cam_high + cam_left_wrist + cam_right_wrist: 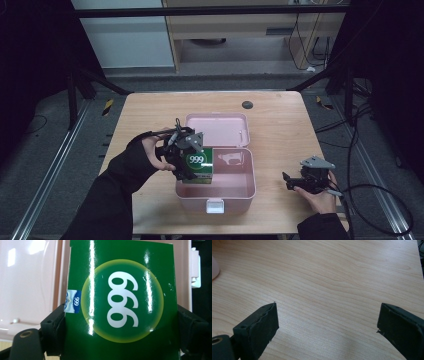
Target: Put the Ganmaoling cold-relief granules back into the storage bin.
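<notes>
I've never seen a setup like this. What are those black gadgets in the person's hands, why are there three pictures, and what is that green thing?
A person holds a hand-worked claw in each hand. One camera looks down from above; another rides on each claw, looking along its jaws. On the wooden table sits an open pink box, its lid folded back. The left claw grips a green carton printed "999" between its jaws, over the pink box. The right claw rests near the table's right edge, jaws wide apart with nothing between them.

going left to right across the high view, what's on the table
left gripper holding the green box → pink case → right gripper
</notes>
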`<state>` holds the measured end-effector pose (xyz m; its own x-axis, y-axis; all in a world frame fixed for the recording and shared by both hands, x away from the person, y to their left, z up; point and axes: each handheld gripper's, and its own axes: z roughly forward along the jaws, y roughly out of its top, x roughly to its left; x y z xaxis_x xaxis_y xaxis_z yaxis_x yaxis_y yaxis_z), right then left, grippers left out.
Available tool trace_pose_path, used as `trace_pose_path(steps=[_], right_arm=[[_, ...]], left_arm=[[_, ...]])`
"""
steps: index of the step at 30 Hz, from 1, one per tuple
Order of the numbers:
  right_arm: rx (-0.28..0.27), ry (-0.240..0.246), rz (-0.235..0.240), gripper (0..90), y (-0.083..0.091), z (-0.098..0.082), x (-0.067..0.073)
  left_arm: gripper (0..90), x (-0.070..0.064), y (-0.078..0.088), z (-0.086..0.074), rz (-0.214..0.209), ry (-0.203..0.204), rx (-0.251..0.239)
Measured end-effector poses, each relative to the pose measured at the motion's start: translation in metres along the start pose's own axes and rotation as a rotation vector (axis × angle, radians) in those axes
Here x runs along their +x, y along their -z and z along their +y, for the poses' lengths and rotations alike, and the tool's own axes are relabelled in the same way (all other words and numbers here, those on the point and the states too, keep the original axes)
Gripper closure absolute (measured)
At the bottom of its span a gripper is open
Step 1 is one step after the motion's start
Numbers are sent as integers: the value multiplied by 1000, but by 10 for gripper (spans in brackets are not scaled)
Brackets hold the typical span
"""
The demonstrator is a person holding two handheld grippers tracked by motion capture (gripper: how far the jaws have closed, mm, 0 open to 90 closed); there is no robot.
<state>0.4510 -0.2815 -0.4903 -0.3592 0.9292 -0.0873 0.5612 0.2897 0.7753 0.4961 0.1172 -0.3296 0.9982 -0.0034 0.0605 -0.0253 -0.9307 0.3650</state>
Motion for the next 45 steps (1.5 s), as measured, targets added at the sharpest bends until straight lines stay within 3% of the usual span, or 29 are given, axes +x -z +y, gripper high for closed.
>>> trace_pose_path(steps=[22, 37, 40, 43, 45], right_arm=[[6, 10, 0, 38, -1, -1, 1], [11, 9, 0, 23, -2, -1, 1], [11, 13, -1, 22, -2, -1, 1], [10, 14, -2, 22, -2, -1, 1], [12, 16, -4, 22, -2, -1, 1]], left_arm=[[150, -1, -41, -13, -27, 10, 52], [135, -4, -58, -23, -29, 22, 27], [110, -5, -58, -23, -24, 21, 27], [111, -4, -43, -21, -14, 23, -29], [114, -5, -39, -21, -8, 26, -33]])
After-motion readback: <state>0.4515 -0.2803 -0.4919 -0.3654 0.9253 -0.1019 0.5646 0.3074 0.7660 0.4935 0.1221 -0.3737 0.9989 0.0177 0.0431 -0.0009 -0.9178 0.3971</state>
